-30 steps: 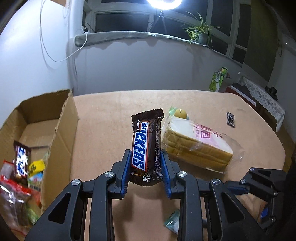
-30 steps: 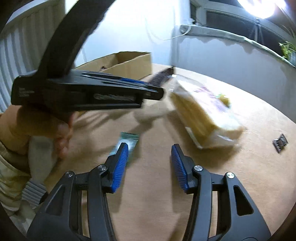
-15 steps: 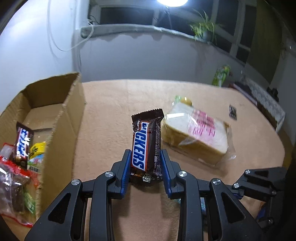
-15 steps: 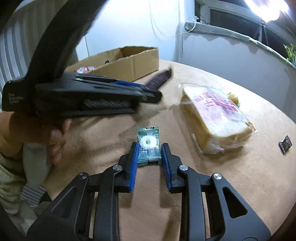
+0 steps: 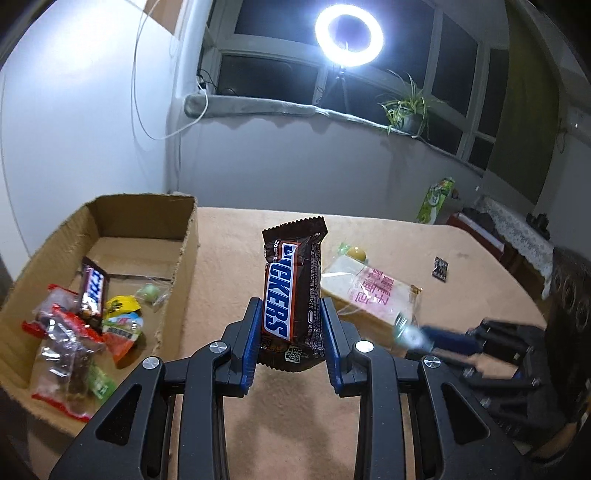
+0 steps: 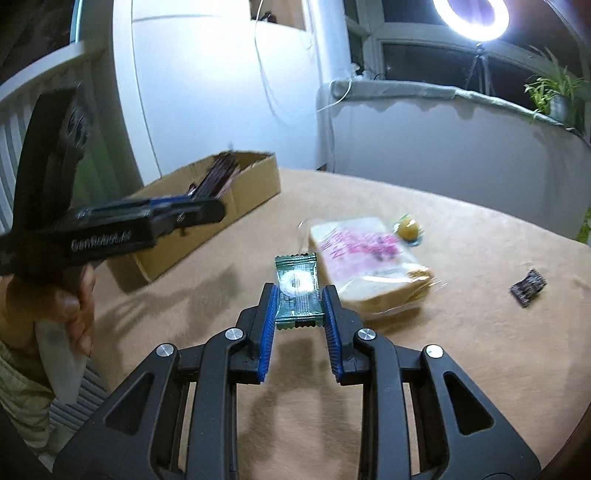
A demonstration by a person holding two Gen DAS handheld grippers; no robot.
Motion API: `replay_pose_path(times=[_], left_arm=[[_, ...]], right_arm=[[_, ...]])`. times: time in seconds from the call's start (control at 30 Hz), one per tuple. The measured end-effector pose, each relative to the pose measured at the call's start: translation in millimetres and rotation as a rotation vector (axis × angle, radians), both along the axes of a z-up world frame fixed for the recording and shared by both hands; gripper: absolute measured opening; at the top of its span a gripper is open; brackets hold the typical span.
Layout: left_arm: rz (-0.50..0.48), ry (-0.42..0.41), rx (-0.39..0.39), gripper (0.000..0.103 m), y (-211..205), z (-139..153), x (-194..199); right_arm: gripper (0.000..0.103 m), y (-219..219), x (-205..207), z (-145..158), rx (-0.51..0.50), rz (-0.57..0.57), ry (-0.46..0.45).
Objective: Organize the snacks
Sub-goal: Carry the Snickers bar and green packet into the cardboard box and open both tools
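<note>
Glaring ring light [image 5: 349, 32], dim fisheye room

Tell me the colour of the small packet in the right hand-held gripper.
Green candy packet with a clear window; right wrist view.

A lit ring light [image 5: 349, 36] stands beside a potted plant [image 5: 408, 109].

At the centre of the left view a chocolate bar [image 5: 293, 295] wears a glossy brown film wrapper between ribbed blue pads [image 5: 252, 341] on matt black plastic arms with shiny metal screws. At left, the box [image 5: 186, 266] is rough brown cardboard. The table [image 5: 236, 236] looks like matt tan cloth. The bread [image 6: 369, 266] sits in clear shiny plastic; the candy [image 6: 297, 291] has crinkly green film.
</note>
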State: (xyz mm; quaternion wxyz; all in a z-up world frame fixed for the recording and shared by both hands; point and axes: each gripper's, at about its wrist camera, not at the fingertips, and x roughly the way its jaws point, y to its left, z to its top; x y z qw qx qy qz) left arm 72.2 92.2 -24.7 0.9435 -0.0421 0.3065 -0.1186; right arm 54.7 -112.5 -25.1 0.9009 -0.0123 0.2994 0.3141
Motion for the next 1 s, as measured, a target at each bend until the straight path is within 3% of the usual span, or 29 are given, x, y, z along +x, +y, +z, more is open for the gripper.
replay_pose_path(times=[0.23,0.5,1.0], left_arm=[[0.036,-0.083,0.073,0.029,-6,25,-25],[0.061,-0.161,0.112,0.029,0,47,-48],[0.164,-0.158,0.047,0.029,66,34,-60]], right_arm=[[0.026,-17,0,26,0.048,-0.052,-0.056],[0.026,-4,-2,46,0.037,-0.051,-0.093],[0.026,81,-3,59,-0.015,0.065,-0.127]])
